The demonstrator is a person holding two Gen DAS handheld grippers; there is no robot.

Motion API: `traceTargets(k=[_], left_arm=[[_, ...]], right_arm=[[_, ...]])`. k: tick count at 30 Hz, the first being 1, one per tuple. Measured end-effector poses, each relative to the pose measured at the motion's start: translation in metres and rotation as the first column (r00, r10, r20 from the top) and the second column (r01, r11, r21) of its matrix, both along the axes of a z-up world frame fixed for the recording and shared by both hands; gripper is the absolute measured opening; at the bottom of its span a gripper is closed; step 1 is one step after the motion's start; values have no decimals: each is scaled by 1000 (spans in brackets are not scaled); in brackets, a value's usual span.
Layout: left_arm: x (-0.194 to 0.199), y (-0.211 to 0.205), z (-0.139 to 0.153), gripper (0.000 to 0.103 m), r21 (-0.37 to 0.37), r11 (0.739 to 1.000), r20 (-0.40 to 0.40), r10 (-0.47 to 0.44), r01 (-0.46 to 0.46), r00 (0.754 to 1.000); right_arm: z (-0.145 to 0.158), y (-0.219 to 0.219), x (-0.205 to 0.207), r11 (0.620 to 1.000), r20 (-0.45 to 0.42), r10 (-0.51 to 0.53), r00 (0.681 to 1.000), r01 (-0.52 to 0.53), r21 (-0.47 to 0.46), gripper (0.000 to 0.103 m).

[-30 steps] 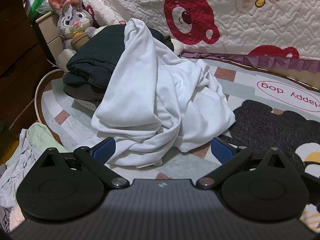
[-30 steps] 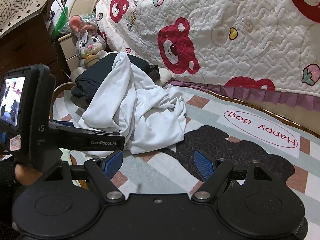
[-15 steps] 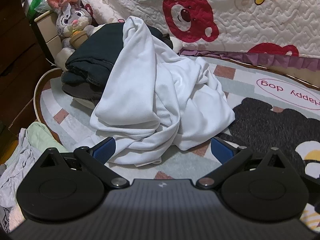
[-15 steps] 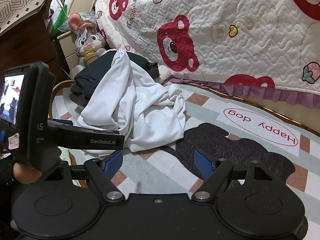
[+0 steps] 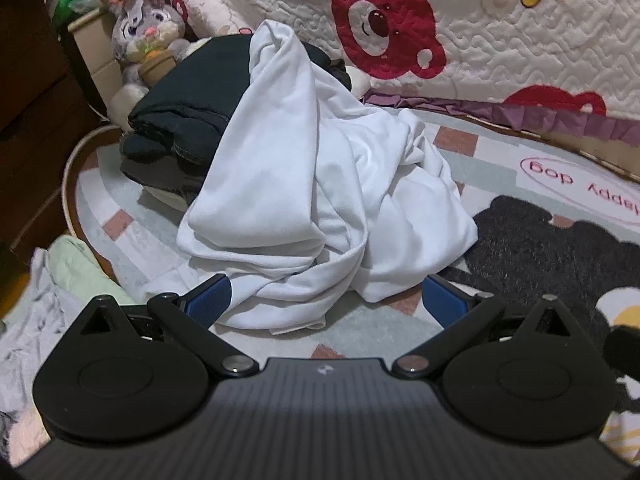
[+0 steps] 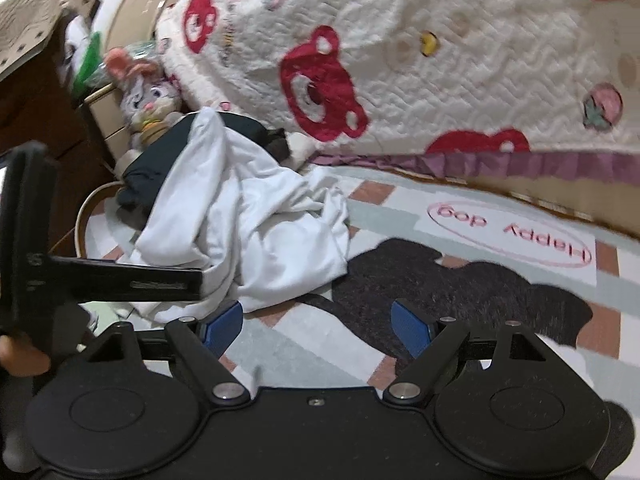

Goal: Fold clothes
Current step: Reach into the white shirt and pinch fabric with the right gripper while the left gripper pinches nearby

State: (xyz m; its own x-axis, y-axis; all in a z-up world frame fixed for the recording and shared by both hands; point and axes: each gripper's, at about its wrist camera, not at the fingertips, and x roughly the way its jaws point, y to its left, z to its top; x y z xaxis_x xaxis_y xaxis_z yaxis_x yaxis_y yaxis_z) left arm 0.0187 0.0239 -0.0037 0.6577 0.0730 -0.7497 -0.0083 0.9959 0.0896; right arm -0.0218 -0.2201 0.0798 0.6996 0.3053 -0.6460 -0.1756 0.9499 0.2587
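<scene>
Both grippers, left gripper (image 5: 326,300) and right gripper (image 6: 316,322), are spread wide (holding nothing); the crumpled white shirt (image 5: 320,196) lies at twelve o'clock on the rug (image 5: 472,168).

A home bedroom — a bed under a bear-print quilt (image 5: 500,40), a "Happy dog" rug (image 5: 520,184) on the floor, a plush rabbit (image 5: 144,36) beside a dark wooden dresser (image 5: 28,92).

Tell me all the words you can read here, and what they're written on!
"Happy dog": upside down in a pink oval on the rug; in the left wrist view the edge cuts it off.
Quilt: small lettering, too blurred to read.
Left gripper side label, seen from the right wrist: blurred.
</scene>
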Motion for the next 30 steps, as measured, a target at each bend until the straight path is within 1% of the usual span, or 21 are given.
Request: traceTargets(k=[3, 5, 6, 8, 10, 11, 13, 16, 18, 19, 20, 21, 22, 23, 24, 27, 30], left_arm=[[16, 13, 4, 103, -100, 995, -31, -4, 1, 1000], [29, 18, 14, 103, -138, 990, -23, 1, -4, 1000], [36, 20, 20, 102, -147, 989, -12, 1, -3, 1000], [55, 18, 35, 102, -118, 993, 22, -5, 7, 1000], [73, 17, 48, 101, -87, 996, 49, 17, -12, 999], [80, 19, 54, 101, -91, 995, 69, 44, -37, 997], [88, 29, 57, 102, -130, 987, 123, 113, -96, 986], [91, 45, 33, 101, -126, 980, 119, 169, -154, 978], [91, 60, 8, 101, -133, 973, 78, 203, -191, 976], [91, 71, -4, 101, -164, 963, 46, 225, -215, 973], [92, 83, -14, 100, -209, 945, 17, 260, -251, 966], [93, 93, -20, 97, -252, 924, -4, 298, -289, 955], [96, 102, -25, 94, -281, 903, -17, 334, -325, 942], [97, 106, -27, 94, -289, 895, -16, 349, -339, 937], [98, 108, -29, 92, -290, 893, -11, 356, -344, 934], [97, 108, -29, 88, -302, 896, 12, 346, -326, 938], [98, 104, -31, 84, -312, 909, 21, 297, -276, 955]], right_arm=[[-5, -6, 10, 1000, -34, 11, 999, -10, 18, 87], [-6, -8, 19, 999, -47, 37, 998, -37, 9, 90], [-5, -9, 24, 999, -54, 51, 997, -51, 3, 90], [-2, -9, 37, 997, -71, 76, 995, -76, -5, 90], [3, -11, 51, 996, -74, 93, 993, -93, 0, 90], [6, -11, 58, 996, -72, 94, 993, -94, 9, 90], [11, -13, 72, 996, -69, 86, 994, -84, 39, 90], [6, -13, 85, 993, -65, 74, 995, -67, 98, 90], [3, -12, 92, 989, -63, 67, 996, -58, 137, 90], [-1, -10, 94, 989, -67, 76, 995, -67, 134, 90], [-6, -5, 93, 989, -64, 96, 993, -88, 117, 88], [-11, 0, 92, 989, -56, 118, 991, -112, 100, 87], [-18, 5, 91, 987, -46, 125, 991, -119, 108, 85], [-25, 8, 91, 985, -35, 125, 992, -119, 128, 85], [-33, 12, 91, 982, -23, 124, 992, -119, 148, 85], [-52, 23, 102, 979, -21, 95, 995, -89, 182, 85], [-56, 29, 117, 972, -44, 94, 995, -82, 220, 85]])
